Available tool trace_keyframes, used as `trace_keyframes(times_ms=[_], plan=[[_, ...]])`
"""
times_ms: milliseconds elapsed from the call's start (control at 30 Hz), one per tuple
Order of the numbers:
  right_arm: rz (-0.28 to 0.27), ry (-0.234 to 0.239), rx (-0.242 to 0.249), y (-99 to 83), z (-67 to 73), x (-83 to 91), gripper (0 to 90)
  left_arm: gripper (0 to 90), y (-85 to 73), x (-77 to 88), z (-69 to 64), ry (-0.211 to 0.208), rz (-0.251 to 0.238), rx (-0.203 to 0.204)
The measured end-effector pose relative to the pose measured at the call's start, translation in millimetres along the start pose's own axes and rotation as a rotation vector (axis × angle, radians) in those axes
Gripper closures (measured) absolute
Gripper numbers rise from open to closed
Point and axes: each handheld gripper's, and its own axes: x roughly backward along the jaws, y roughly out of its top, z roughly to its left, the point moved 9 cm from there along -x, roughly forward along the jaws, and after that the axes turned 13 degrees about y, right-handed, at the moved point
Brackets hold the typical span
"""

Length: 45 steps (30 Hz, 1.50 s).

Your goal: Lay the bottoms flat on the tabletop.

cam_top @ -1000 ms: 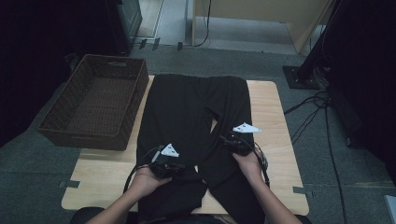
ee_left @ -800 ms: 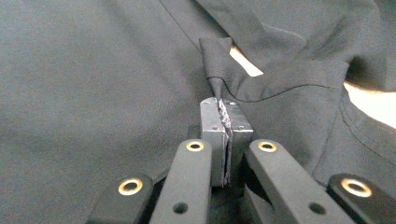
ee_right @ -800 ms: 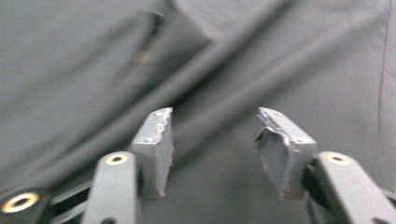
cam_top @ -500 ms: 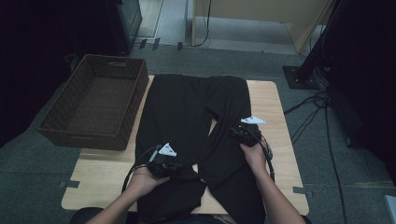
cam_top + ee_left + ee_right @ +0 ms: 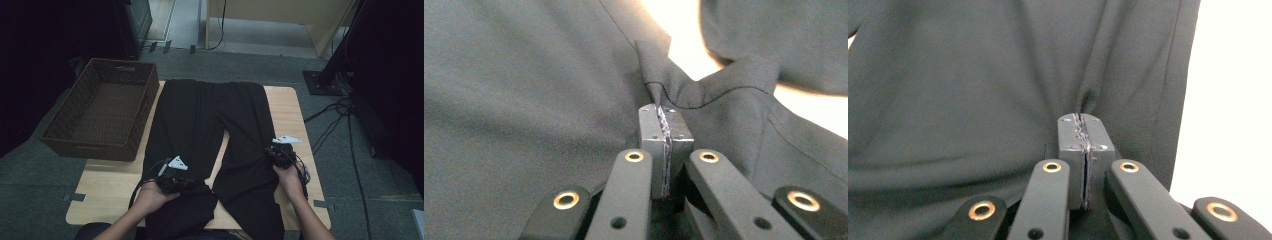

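The trousers (image 5: pixel 210 130) are lying flat on the bench (image 5: pixel 292 107), waist at the far edge, legs running toward the person. The left tool (image 5: pixel 663 116) is pinching a raised fold of the left leg near its hem, jaws fully together on the cloth. The right tool (image 5: pixel 1082 125) has just been closing and is now gripping a tuck of cloth on the right leg's outer side, near the bench edge.

Judging from this, a fold is starting. To do it well, both tools should be lifting together at an even height, keeping the cloth taut between them so the legs carry over without bunching, and pinching only the layers meant to move.

Counting: one pair of trousers, two tools, one basket (image 5: pixel 102 112) sitting at the bench's left, one bench.
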Motion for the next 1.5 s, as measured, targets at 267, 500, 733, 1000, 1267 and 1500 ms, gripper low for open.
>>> trace_keyframes(times_ms=[267,500,733,1000,1267,1500], plan=[[0.067,0.096,-0.044,-32.5,23.0,30.0,77.2,70.6,-8.4,13.2,-23.7,-0.129,-0.008,0.002],[-0.131,0.079,-0.024,4.5,9.5,19.1,59.3,56.2,36.4,22.5,50.6,0.092,-0.189,0.1],[-0.173,-0.007,-0.018,32.4,-13.2,-10.6,51.2,46.5,51.6,-0.2,109.0,0.249,-0.196,0.184],[-0.161,-0.041,-0.03,53.5,-31.6,-29.7,49.1,44.4,63.1,-23.4,141.3,0.357,-0.162,0.174],[-0.117,-0.029,-0.044,58.5,-32.9,-50.9,48.7,43.0,67.0,-35.4,153.2,0.409,-0.15,0.181],[-0.119,-0.046,-0.001,57.2,-31.2,-52.0,66.2,67.8,64.7,-34.3,151.7,0.439,-0.184,0.167]])
